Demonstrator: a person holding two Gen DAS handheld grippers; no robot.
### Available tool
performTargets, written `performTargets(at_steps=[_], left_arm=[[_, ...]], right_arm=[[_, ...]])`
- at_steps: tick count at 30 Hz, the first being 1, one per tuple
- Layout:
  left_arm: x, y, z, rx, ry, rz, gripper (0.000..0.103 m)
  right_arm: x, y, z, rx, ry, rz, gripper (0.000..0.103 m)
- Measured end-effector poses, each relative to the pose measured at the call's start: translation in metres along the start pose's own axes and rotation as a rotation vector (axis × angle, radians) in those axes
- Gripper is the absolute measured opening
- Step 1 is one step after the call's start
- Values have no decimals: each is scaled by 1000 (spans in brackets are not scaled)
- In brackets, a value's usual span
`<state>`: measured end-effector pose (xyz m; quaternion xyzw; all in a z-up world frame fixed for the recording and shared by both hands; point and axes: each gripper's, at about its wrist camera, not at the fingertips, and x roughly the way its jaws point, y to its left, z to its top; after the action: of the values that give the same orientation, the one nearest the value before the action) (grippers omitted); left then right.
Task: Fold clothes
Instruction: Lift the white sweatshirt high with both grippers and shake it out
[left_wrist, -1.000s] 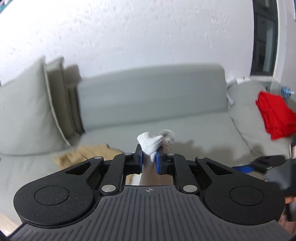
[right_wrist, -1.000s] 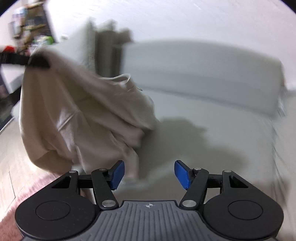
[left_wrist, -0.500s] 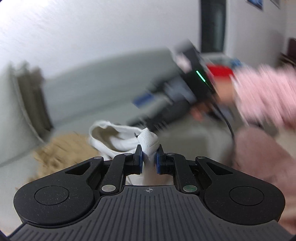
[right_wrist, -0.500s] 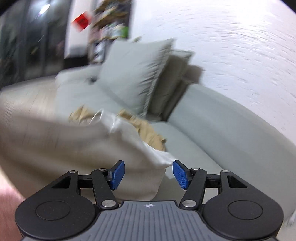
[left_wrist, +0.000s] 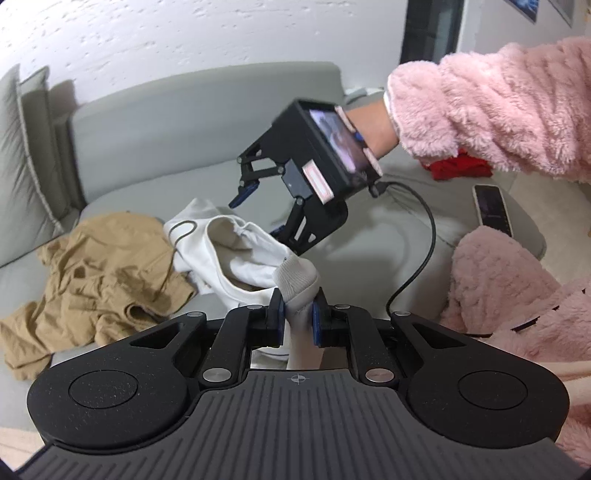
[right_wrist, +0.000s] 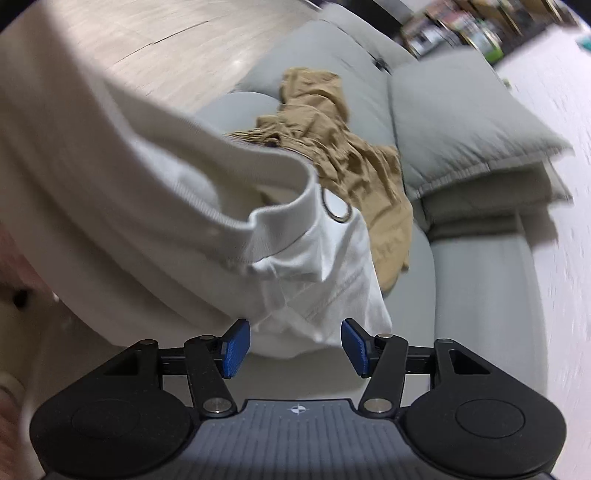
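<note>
A: Where is there room to move?

B: Bare grey sofa (left_wrist: 207, 147) seat fills the centre of the left wrist frame, open between the tan garment (left_wrist: 92, 273) at lower left and a phone (left_wrist: 493, 208) lying at right. Cushions (right_wrist: 469, 125) stack at upper right of the right wrist frame; wooden floor (right_wrist: 147, 40) runs across its upper left.

A: And the white garment (left_wrist: 236, 254)?

B: It hangs bunched at frame centre, off the seat. The ribbed hem stands up in a fold, and a thin drawstring (left_wrist: 181, 230) loops against the cloth at its far end. It overlaps the near edge of the tan garment in both frames; whether they touch I cannot tell.

A: The grippers?

B: The left gripper (left_wrist: 298, 314) has its blue pads pinched tight on the ribbed fold. The right gripper (right_wrist: 295, 349), held by a hand in a pink fleece sleeve (left_wrist: 491, 107), has its jaws spread wide with nothing between them; white cloth (right_wrist: 317, 258) hangs just ahead of its tips. A red garment (left_wrist: 458, 168) shows under the sleeve at right.
</note>
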<state>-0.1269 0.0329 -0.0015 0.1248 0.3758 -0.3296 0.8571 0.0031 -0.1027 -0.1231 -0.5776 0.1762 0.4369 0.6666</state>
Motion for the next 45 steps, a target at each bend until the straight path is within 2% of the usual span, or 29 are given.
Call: performTargets(at_steps=[5, 8, 10, 12, 13, 16, 20, 22, 23, 26, 28, 30, 33, 36, 39, 45], left_arm=[[-10, 5, -1, -27, -11, 24, 14], [-14, 10, -2, -49, -11, 26, 15], [-13, 13, -4, -63, 0, 32, 15], [-13, 14, -5, -65, 5, 39, 15], [-13, 15, -6, -70, 6, 44, 15], [-14, 19, -8, -77, 5, 66, 15], [-14, 22, -4, -43, -20, 123, 15], [-12, 24, 5, -9, -51, 172, 15], [-10, 30, 19, 14, -92, 226, 15], [-9, 40, 53, 39, -178, 310, 14], [-18, 47, 88, 54, -273, 370, 14], [-38, 38, 111, 86, -376, 396, 14], [-70, 22, 144, 137, -533, 430, 15], [-103, 2, 169, 203, -676, 454, 15], [-124, -13, 167, 253, -732, 448, 16], [-163, -37, 168, 331, -814, 440, 19]], right_arm=[[28, 13, -1, -144, 22, -65, 53], [40, 15, -2, -185, 34, -99, 42], [42, 14, 0, -175, 24, -104, 17], [34, 7, 8, -122, -13, -116, 2], [29, 4, 11, -99, -27, -131, 2], [5, -6, 15, -61, -20, -247, 1], [-55, -49, -1, 163, 46, -491, 1], [-82, -60, -8, 240, 63, -547, 1], [-107, -71, -14, 307, 79, -597, 1], [-180, -91, -31, 449, 103, -737, 1], [-237, -106, -40, 533, 97, -845, 1], [-300, -115, -43, 610, 73, -944, 1], [-379, -100, -36, 621, 38, -1061, 1], [-430, -72, -23, 561, 48, -1147, 1], [-467, -51, -17, 528, 56, -1191, 1], [-505, -26, -21, 503, 89, -1237, 2]])
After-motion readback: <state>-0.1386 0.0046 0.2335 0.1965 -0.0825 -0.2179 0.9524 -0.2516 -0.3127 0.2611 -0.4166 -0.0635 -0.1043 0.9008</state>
